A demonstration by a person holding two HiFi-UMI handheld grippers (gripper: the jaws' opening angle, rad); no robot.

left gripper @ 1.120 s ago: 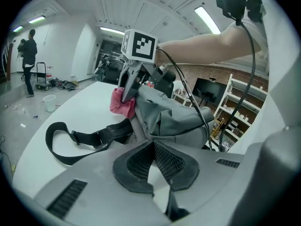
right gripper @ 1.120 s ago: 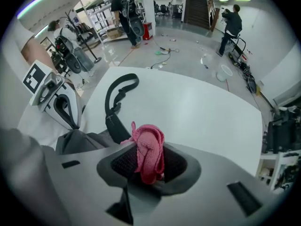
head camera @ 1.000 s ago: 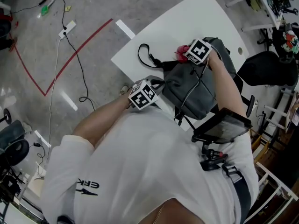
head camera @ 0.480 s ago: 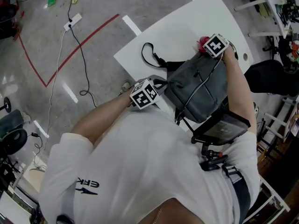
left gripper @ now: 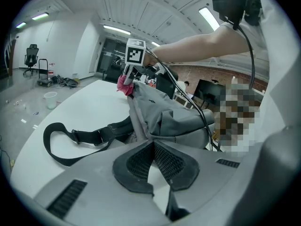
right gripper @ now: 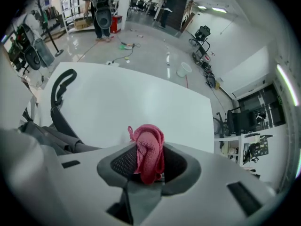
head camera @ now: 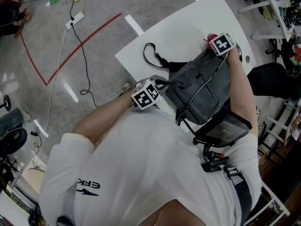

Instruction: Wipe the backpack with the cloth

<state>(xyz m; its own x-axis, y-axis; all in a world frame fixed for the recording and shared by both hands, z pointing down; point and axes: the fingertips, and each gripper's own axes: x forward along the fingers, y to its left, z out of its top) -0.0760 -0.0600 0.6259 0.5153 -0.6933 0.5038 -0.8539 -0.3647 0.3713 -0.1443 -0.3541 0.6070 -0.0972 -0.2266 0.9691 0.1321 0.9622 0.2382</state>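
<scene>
Left gripper: seen nearest, at the near-left corner of the backpack. In its own view the jaws are pressed together at the tips. The tips are set right against the pack's near edge, and no fabric is seen between them.

Backpack: a grey pack laid flat on the near-right part of the white table. Its near end is at or past the table edge. It is seen side-on from the left gripper.

Long axis: run from near to far, leaning a little to the right. One end is pointed at the person, the other at the far-right of the table.

Strap: a black loop trailed out to the left of the pack, flat on the table.

Right gripper: held at the far end of the pack. Its jaws are clamped on the cloth.

Cloth: a pink wad pinched between the right jaws, bunched and poking out past the tips. It is touching or just above the pack's far edge; which one cannot be told.

Relation for the next move: nearly all of the pack lies nearward of the cloth, along the long axis. A pull toward the person is judged to cover it. The right gripper is the one at the working end.

Risk: the pack is judged liable to slide if the near corner is not steadied.
</scene>
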